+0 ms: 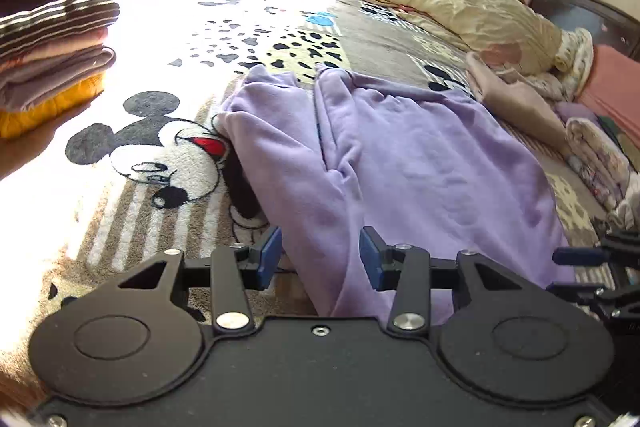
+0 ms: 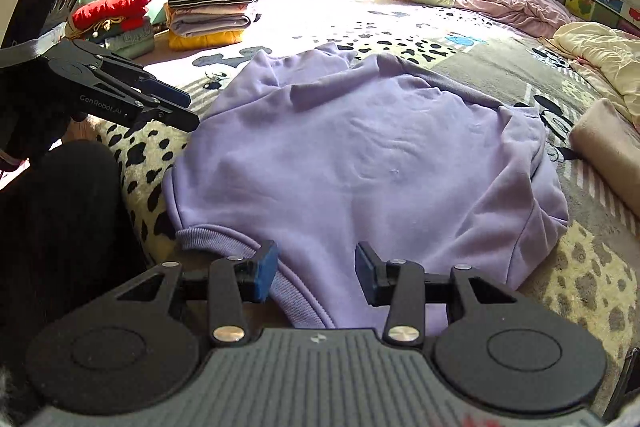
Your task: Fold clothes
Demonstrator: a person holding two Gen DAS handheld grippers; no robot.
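While spread mid-frame, purple sweatshirt [image 2: 360,155] awaiting first fold.
Left gripper [image 1: 320,259] and right gripper [image 2: 316,267] gaping, empty; probably need hem pinched.

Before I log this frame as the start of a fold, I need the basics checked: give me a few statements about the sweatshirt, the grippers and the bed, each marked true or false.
1. The purple sweatshirt lies spread on the cartoon-print blanket. True.
2. The right hand-held gripper is clamped shut on the ribbed hem. False: its jaws stand open, with the hem between them.
3. The left hand-held gripper is open over the sweatshirt's near edge. True.
4. No folded clothes are in the room yet. False: a stack of folded clothes sits at the far side of the bed.
5. The sweatshirt is red. False: it is light purple.
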